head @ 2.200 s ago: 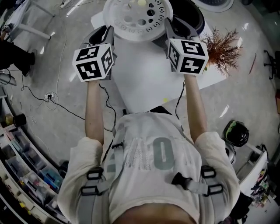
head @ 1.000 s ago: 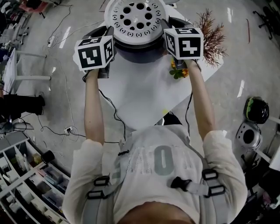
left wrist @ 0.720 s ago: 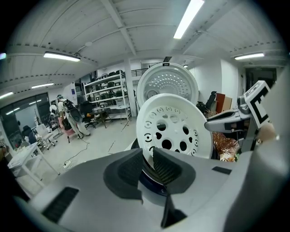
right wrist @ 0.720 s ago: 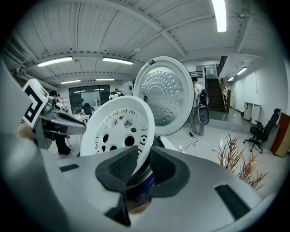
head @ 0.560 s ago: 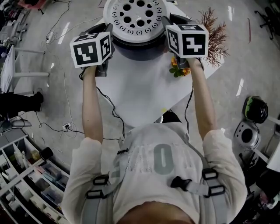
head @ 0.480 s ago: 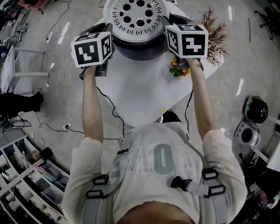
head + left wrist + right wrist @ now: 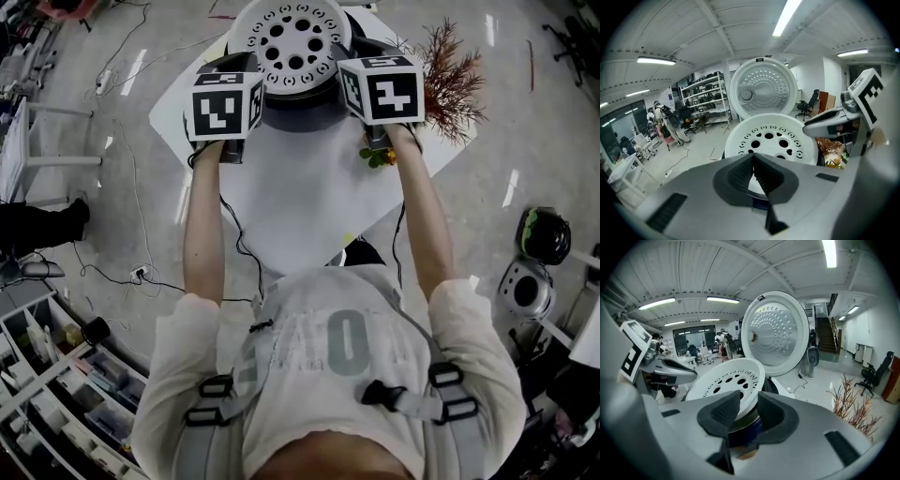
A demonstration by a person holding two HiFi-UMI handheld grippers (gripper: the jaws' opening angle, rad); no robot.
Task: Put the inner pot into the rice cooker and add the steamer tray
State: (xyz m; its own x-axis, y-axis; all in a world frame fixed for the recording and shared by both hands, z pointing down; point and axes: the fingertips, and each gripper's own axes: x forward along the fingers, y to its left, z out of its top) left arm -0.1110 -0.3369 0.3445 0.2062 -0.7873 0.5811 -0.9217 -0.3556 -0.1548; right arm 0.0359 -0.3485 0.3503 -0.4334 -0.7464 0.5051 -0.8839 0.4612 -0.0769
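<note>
Left gripper (image 7: 753,158): my fingers (image 7: 740,174) are pressed together on nothing, the steamer tray (image 7: 771,139) just past their tips. Right gripper (image 7: 749,400): fingers (image 7: 723,412) have just been opening, narrowly apart, tray rim between them. The tray sits atop the rice cooker (image 7: 300,111).

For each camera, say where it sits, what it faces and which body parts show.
Head view: on the head, steeply down at the table; torso, arms show.
Left gripper view: on the left gripper, facing the steamer tray; shut fingers show.
Right gripper view: on the right gripper, facing the tray; fingers just opened, rim between.
Both gripper views share the lid.
</note>
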